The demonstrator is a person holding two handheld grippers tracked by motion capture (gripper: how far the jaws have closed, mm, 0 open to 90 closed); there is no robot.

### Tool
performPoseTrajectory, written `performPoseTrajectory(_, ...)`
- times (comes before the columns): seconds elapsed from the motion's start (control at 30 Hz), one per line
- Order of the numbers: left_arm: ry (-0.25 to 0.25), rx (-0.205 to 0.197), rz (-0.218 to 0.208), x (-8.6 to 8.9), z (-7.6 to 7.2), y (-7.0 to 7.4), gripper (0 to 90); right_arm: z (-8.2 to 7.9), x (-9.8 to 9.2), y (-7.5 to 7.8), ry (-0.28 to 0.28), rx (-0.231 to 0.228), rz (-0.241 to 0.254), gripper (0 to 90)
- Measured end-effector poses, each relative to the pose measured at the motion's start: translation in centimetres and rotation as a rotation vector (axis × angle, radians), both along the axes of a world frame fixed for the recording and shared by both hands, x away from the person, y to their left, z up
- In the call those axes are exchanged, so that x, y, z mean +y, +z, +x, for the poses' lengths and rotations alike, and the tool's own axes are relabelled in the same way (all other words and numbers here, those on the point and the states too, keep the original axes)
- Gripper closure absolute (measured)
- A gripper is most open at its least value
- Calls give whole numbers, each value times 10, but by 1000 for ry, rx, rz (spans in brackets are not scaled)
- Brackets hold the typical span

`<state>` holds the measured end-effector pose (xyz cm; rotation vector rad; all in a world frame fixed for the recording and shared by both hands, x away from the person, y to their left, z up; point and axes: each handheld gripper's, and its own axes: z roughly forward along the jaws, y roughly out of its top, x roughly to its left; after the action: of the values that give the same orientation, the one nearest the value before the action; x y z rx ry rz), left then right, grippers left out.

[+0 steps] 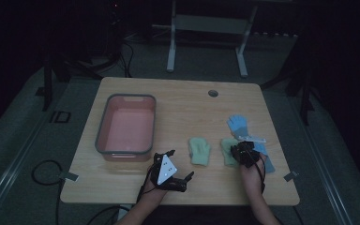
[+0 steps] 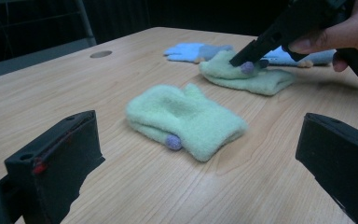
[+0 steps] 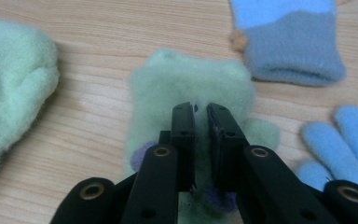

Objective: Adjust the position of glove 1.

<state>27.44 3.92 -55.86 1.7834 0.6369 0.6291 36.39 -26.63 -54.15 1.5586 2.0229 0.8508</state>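
Two pale green fleece mittens lie on the wooden table (image 1: pixel 178 103). One mitten (image 1: pixel 199 151) (image 2: pixel 182 119) (image 3: pixel 14 79) rests flat in the middle, with a purple dot on its cuff. My right gripper (image 1: pixel 243 151) (image 3: pixel 200 109) (image 2: pixel 243 63) points down onto the other mitten (image 1: pixel 227 151) (image 3: pixel 191 79) (image 2: pixel 261 80). Its jaws stand nearly together, with fleece in the thin slit between the tips. My left gripper (image 1: pixel 185 182) (image 2: pixel 199 128) is open near the front edge and faces the middle mitten, with nothing between its jaws.
A pink bin (image 1: pixel 104 123) with a grey rim stands at the table's left. A pair of blue gloves lies by the right mitten: one (image 1: pixel 238 123) (image 2: pixel 191 50) (image 3: pixel 340 135) behind it, one (image 1: pixel 268 161) (image 3: pixel 293 51) (image 2: pixel 303 57) beside it. A cable hole (image 1: pixel 213 93) sits near the far edge.
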Motion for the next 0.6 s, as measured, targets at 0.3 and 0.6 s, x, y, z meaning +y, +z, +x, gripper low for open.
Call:
performPoseTrajectory(0.3,1,0,-1,0,0,0,0,1,-7,11,80,14,-1,645)
performPoseTrajectory(0.6,4,-1,0,0,0,0,0,7,-35,32,293,-7,2,607)
